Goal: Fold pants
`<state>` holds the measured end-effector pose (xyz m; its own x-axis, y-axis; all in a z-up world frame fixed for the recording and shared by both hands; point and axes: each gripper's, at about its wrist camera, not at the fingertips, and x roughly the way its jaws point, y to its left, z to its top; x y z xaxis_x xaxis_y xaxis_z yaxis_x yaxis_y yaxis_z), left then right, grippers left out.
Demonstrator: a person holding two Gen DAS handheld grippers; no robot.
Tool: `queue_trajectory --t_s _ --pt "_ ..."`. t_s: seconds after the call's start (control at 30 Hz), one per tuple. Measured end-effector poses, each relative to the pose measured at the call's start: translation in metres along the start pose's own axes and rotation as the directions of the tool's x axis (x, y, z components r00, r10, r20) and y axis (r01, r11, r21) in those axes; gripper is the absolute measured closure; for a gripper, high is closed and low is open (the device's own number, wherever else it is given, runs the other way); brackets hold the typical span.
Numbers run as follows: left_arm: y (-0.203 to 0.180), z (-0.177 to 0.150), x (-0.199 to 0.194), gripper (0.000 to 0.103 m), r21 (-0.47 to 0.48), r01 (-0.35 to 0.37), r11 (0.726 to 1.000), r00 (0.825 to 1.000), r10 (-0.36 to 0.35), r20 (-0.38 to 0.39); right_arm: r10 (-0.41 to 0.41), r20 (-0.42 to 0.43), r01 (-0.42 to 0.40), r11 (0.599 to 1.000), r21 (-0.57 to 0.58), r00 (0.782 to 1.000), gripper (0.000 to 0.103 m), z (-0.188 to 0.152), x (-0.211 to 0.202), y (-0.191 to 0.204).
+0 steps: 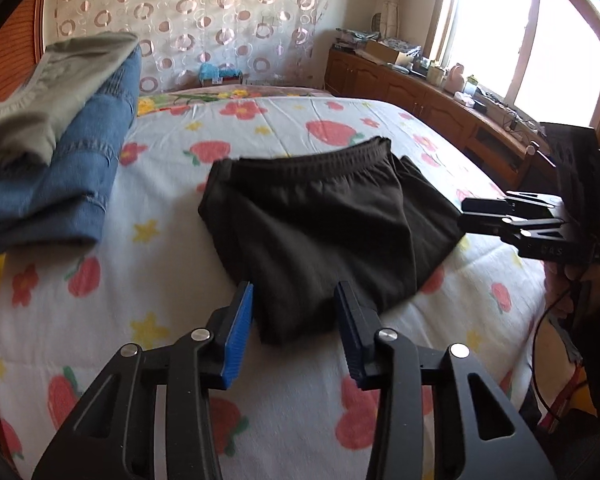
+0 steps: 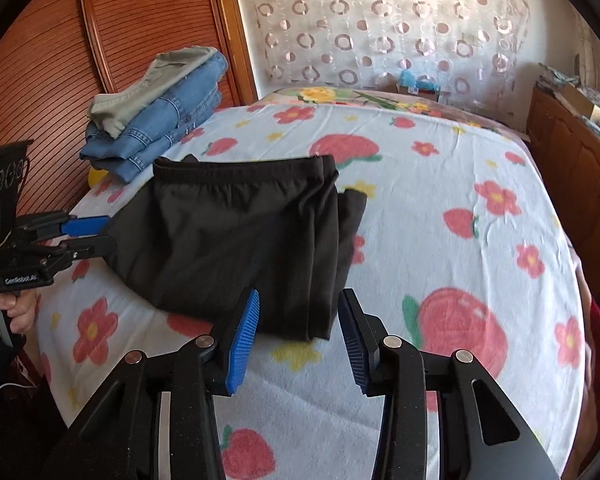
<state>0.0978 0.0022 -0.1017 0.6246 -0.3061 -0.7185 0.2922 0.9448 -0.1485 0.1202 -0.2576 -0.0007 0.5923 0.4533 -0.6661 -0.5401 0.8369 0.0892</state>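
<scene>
Black pants (image 1: 324, 216), folded into a compact bundle with the elastic waistband on the far side, lay on the bed (image 1: 148, 264), on a white blanket printed with strawberries and flowers. In the left wrist view the near corner of the bundle sat between the two blue-padded fingers (image 1: 240, 332) of the left gripper (image 1: 296, 328); a gap showed on each side of the cloth, so the pads stood part-way apart and pressed on nothing. In the right wrist view the right gripper (image 2: 300, 332) had its fingers (image 2: 244, 336) likewise part-way apart, with the other near corner of the pants (image 2: 236, 236) lying between them, again with no visible pinch. Each gripper appeared side-on at the edge of the other's view, held by a hand (image 2: 12, 308) on its grip.

Beyond the pants, near the bed's far left corner, a stack of folded blue jeans (image 2: 156, 136) carried a pale green garment (image 2: 148, 84) on top. Behind it stood a slatted wooden panel (image 2: 120, 28), then a curtain with ring patterns (image 2: 380, 32). Along the right side ran a wooden cabinet (image 1: 428, 100), cluttered under a bright window (image 1: 520, 28).
</scene>
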Motion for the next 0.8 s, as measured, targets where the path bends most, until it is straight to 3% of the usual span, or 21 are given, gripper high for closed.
queue_trajectory --t_s 0.33,0.47,0.57,0.8 --pt "-0.003 -0.006 0.005 0.071 -0.002 -0.005 1.000 1.000 0.005 0.002 0.013 -0.023 -0.013 1.000 0.016 1.000 0.067 0.001 0.010 0.000" --pt "-0.003 -0.006 0.003 0.087 0.002 -0.009 1.000 1.000 0.009 0.011 0.009 -0.035 -0.009 1.000 -0.006 0.999 0.083 0.001 0.013 0.003" --pt "-0.006 -0.006 -0.001 0.092 0.029 -0.027 0.999 0.999 0.026 0.019 0.018 -0.016 -0.018 1.000 -0.007 1.000 0.094 0.002 0.009 0.001" --pt "-0.007 -0.001 -0.027 0.094 0.023 -0.013 1.000 0.996 0.011 0.087 0.011 0.035 -0.011 1.000 0.010 0.999 0.099 -0.005 -0.010 0.001"
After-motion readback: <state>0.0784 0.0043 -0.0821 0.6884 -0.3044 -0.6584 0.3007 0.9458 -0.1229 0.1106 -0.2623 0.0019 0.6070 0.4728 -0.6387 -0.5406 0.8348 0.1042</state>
